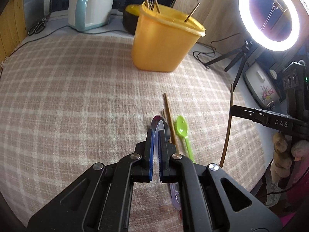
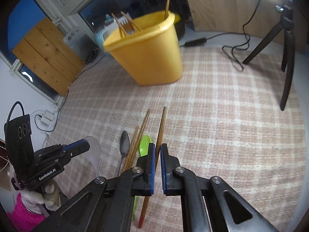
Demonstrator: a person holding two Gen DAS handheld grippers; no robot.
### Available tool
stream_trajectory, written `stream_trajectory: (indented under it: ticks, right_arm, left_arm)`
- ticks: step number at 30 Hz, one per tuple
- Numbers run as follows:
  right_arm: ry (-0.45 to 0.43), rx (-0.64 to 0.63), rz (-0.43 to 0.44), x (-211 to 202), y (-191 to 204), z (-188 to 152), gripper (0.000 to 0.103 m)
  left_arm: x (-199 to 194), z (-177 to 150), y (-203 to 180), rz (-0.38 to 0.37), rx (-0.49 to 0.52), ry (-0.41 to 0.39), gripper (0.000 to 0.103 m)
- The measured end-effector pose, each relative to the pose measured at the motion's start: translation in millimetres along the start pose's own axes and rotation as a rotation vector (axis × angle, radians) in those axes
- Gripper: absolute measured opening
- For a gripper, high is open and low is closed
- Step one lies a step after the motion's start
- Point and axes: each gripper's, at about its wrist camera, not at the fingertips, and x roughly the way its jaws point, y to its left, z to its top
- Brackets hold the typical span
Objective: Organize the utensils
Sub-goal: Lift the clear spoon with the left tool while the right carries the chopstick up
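The clear plastic spoon (image 1: 158, 133) is pinched in the left gripper (image 1: 156, 135), a chopstick (image 2: 161, 127) in the right gripper (image 2: 158, 150), both above the checked cloth (image 1: 77, 96). Either could be twisted loose by its thin hold before the yellow bin (image 1: 164, 44) is reached.

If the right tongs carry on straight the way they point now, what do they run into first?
Probably the checked cloth short of the yellow bin. The right tongs, shut on a chopstick, point steeply down; nothing else lies ahead, though depth is unclear.

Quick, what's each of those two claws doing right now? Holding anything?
Left gripper: shut on a clear plastic spoon.
Right gripper: shut on a wooden chopstick.
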Motion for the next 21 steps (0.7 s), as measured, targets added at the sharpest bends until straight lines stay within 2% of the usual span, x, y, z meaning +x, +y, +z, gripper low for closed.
stream_trajectory:
  ticks: [7, 21]
  right_arm:
    - [-0.074, 0.031, 0.001, -22, 2, 2, 0.002]
    - [-0.245, -0.015, -0.038, -70, 15, 9, 0.002]
  left_arm:
    - [-18, 14, -4, -0.005, 0.013, -0.056, 0.001]
    - [-45, 51, -8, 0.007, 0.04, -0.17, 0.001]
